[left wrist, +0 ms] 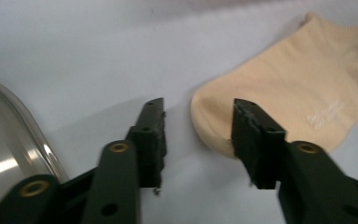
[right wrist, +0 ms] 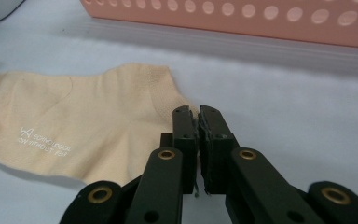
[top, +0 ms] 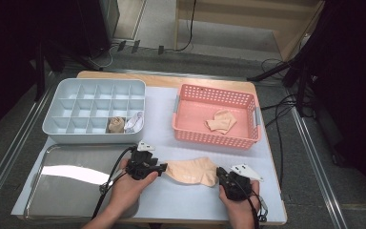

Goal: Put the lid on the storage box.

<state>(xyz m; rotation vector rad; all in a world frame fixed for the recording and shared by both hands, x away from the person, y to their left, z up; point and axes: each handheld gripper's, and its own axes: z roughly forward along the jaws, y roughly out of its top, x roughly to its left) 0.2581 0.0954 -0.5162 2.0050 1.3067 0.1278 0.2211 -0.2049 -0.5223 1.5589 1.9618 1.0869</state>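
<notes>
Right gripper view — sock (right wrist: 88, 126) lettering, perhaps "SOCKS LOUNGE".

White lettering printed on the beige sock (right wrist: 88, 126), toward the toe end, well away from the pink basket (right wrist: 242, 18): a small logo followed by two short lines in capitals, the second reading roughly "HOW WITHOUT …", the rest too small to make out. Same print visible in the left gripper view, blurred and unreadable.

A beige ankle sock (top: 192, 171) with small white lettering lies flat on the pale table mat.
</notes>
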